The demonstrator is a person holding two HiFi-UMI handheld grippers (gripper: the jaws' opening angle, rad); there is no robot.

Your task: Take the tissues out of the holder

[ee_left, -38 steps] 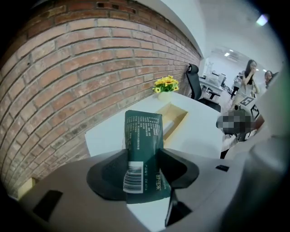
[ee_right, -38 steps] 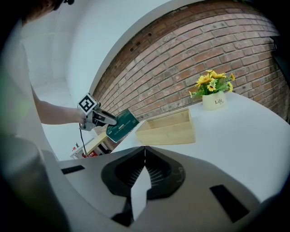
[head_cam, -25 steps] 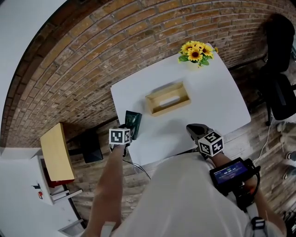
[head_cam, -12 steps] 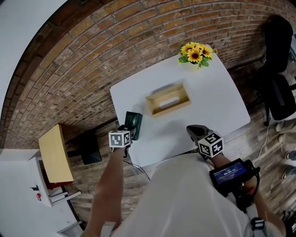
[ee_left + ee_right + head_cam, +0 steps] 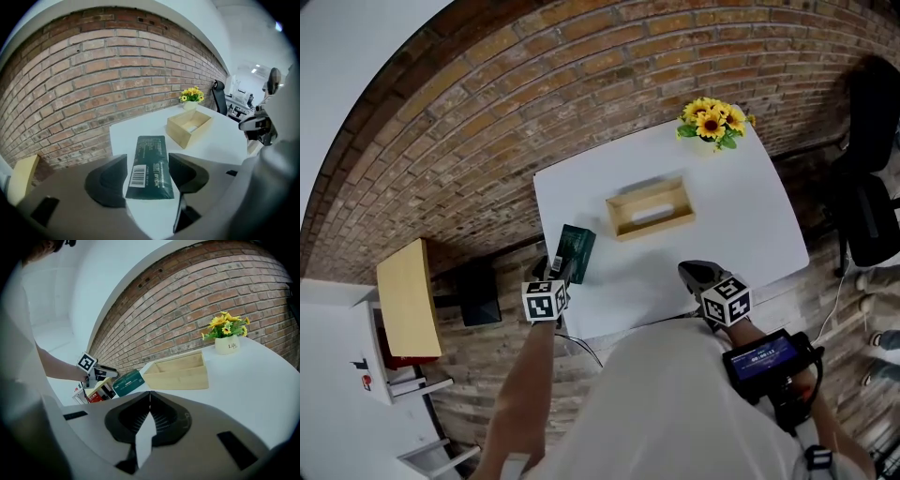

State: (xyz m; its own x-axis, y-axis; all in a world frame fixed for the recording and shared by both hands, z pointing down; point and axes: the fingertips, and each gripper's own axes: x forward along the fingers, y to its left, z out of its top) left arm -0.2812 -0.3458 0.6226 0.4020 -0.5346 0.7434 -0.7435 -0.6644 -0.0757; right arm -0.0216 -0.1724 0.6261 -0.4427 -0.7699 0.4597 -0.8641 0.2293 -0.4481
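The left gripper (image 5: 554, 275) has drawn back a little from the dark green tissue pack (image 5: 575, 253), and its jaws are opening, with the pack's near end lying between them and the pads off it. The pack lies flat on the white table (image 5: 741, 211) near its left edge, outside the wooden holder (image 5: 656, 224) at mid-table. The right gripper (image 5: 697, 273) sits at the near edge, jaws pressed together on nothing. Sunflowers (image 5: 713, 122) stand at the far corner

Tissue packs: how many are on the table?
1. The green tissue pack lies on the table near its left edge; the left tool is opening its jaws around it. The wooden holder may hide more.
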